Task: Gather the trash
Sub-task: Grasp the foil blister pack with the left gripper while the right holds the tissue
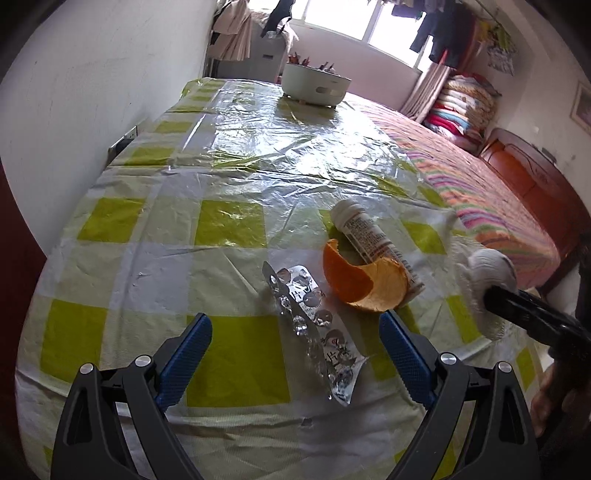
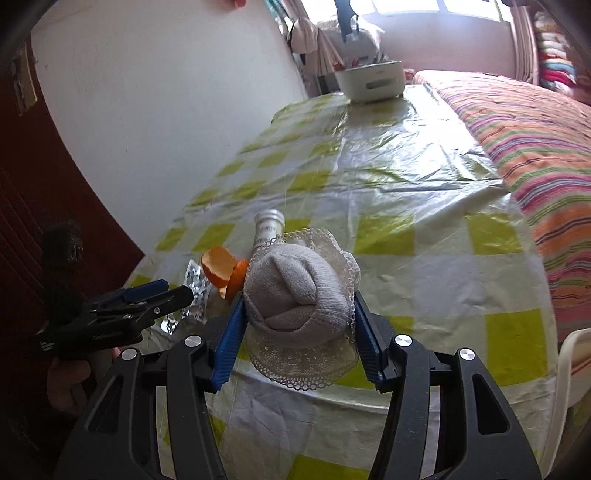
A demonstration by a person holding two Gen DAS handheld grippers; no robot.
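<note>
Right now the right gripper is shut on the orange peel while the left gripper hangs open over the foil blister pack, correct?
Not quite. The right gripper is shut on the rolled grey sock with lace trim, not the curled orange peel, as the right wrist view shows. The left gripper does hang open over the silver foil blister pack.

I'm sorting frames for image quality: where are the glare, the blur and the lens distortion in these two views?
Left wrist view: blown-out window, glare streaks on the plastic table cover, blurred sock at right, bent table edges. Right wrist view: overexposed window, glare on the cover, soft left gripper, curved wall, dark corners.
</note>
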